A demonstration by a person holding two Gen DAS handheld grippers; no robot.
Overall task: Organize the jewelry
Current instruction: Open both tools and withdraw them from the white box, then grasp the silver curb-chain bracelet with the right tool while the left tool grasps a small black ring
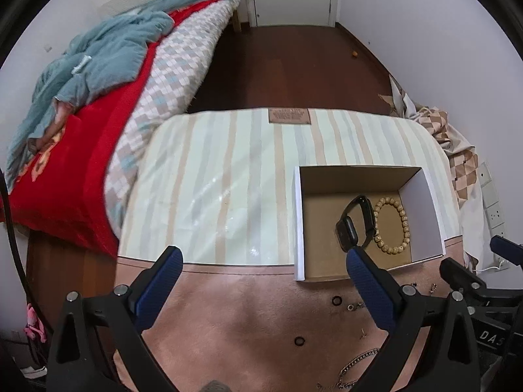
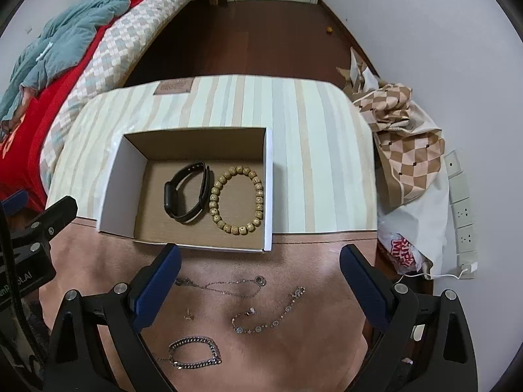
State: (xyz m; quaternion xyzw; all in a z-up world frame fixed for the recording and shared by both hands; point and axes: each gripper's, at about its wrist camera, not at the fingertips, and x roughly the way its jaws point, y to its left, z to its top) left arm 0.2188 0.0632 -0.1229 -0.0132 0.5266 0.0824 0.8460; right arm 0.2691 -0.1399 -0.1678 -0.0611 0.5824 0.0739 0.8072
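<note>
Inside box: 1 watch, 1 bracelet

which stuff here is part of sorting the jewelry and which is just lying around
Belongs to the job:
cardboard box
black wristband
bead bracelet
thin necklace
crystal chain
curb chain bracelet
small stud
black rings

Just lying about:
bedding
checkered cloth
power strip
</note>
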